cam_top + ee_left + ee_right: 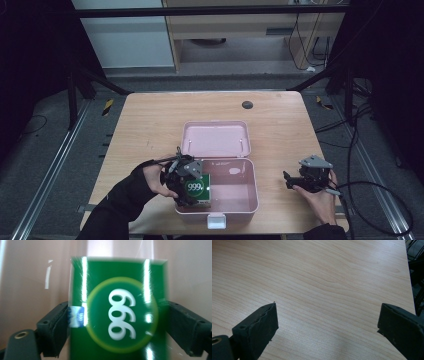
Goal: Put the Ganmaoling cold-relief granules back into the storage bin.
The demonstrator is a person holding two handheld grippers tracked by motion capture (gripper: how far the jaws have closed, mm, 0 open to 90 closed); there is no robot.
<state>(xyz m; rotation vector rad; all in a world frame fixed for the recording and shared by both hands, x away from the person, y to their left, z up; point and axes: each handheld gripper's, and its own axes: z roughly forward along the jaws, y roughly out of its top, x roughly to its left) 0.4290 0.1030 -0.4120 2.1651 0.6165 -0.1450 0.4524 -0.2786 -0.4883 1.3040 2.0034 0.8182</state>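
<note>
Green 999 box (117,312) is being clamped by left tool (192,186) inside open pink case (250,200). Right tool (290,181) is being held wide open, empty, over surface (324,277).

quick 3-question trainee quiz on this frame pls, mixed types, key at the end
1. True or false: the left gripper is shut on the green box marked 999.
2. Where is the green box? A) on bare table right of the pink case B) over the left part of the open pink case's tray C) on the lid
3. What lies between the jaws of the right gripper?

Key
1. True: both jaws press the box's sides in the left gripper view.
2. B: in the high view it sits at the left end of the pink case, whose lid is folded back.
3. Nothing but bare wooden table; jaws stand wide apart.
</note>
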